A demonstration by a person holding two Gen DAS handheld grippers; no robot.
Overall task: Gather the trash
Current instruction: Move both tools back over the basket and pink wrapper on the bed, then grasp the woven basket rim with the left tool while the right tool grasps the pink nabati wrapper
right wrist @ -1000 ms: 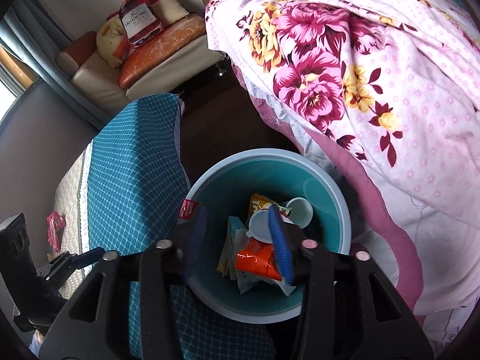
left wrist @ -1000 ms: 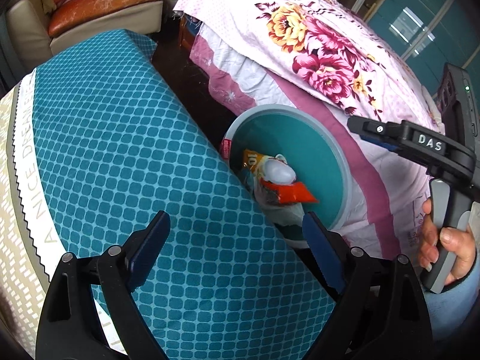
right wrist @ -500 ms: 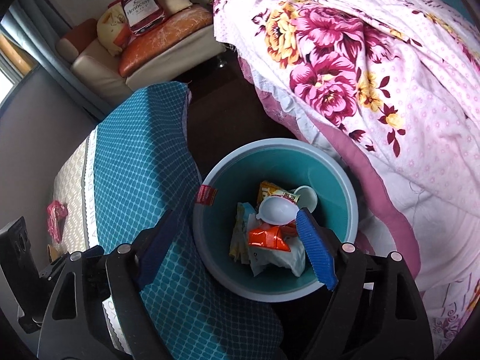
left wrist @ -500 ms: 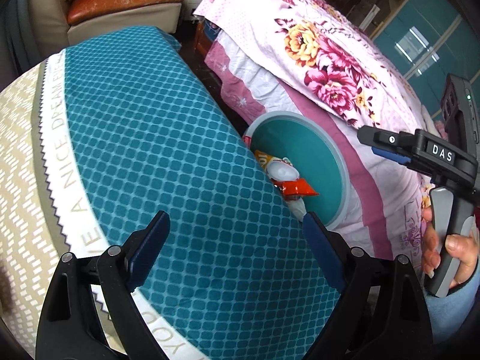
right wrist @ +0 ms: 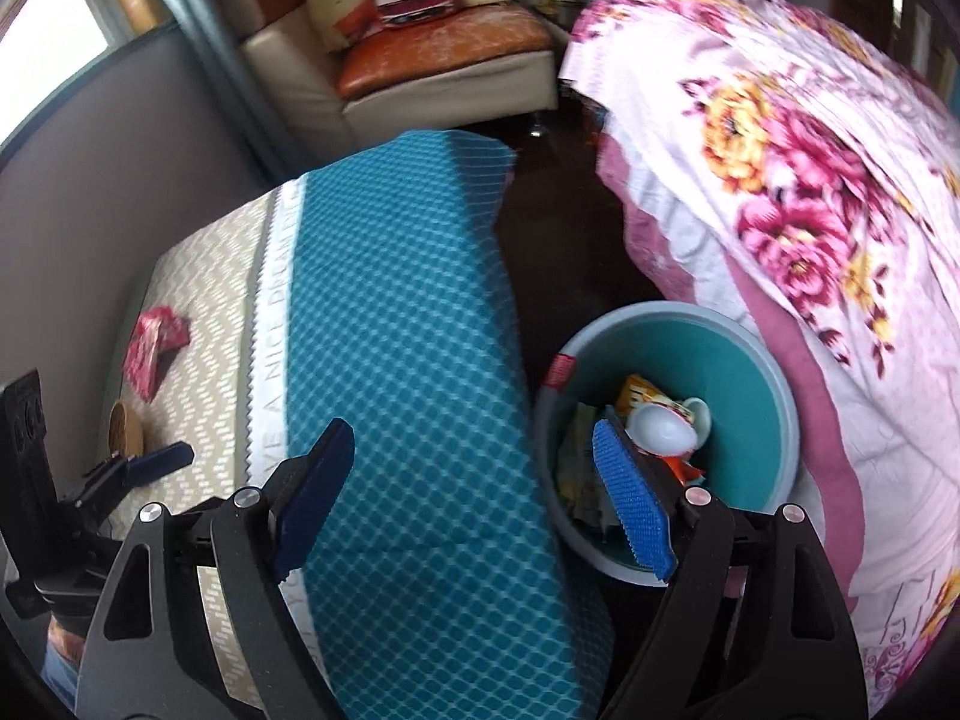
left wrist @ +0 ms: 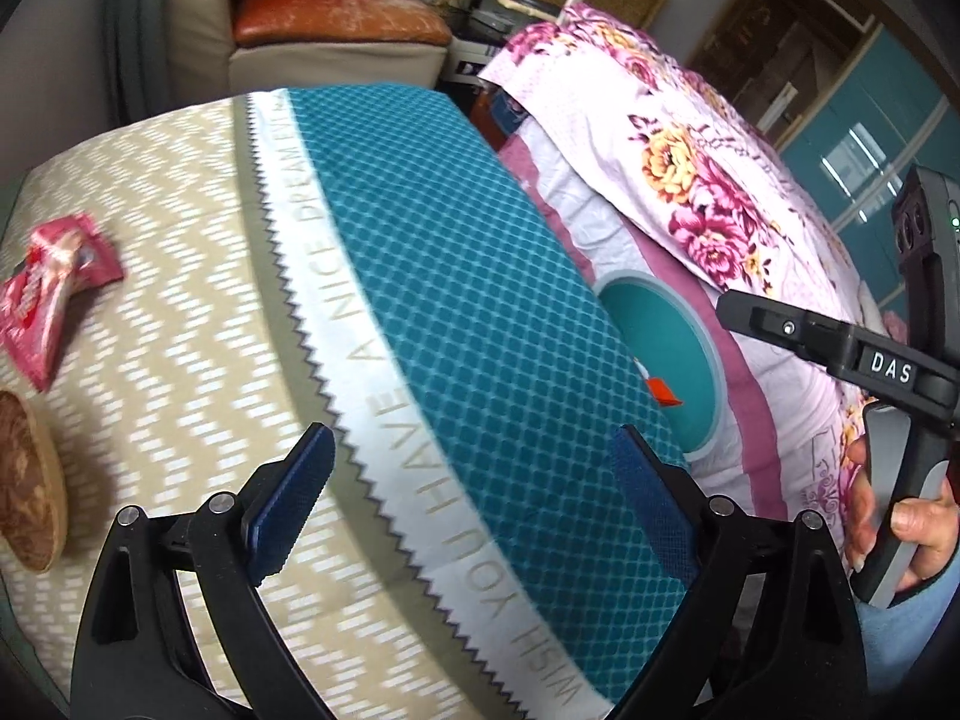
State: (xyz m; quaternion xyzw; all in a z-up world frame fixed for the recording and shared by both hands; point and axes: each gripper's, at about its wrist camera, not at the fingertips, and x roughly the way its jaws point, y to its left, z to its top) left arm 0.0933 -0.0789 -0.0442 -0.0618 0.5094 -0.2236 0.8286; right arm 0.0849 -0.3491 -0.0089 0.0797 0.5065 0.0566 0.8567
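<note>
A teal trash bin with a grey rim stands on the floor between the table and the bed; it holds wrappers and a white cup. It also shows in the left wrist view. A red snack wrapper lies on the beige part of the tablecloth at the left, also seen in the right wrist view. My left gripper is open and empty over the table's edge. My right gripper is open and empty, above the table edge beside the bin.
A brown round wooden object lies at the table's left edge. The teal and beige tablecloth covers the table. A bed with a floral quilt stands right of the bin. A sofa is at the back.
Both grippers have swung left, away from the bin toward the table. The right gripper's jaws opened wide. The red wrapper and the brown object have come into the left wrist view.
</note>
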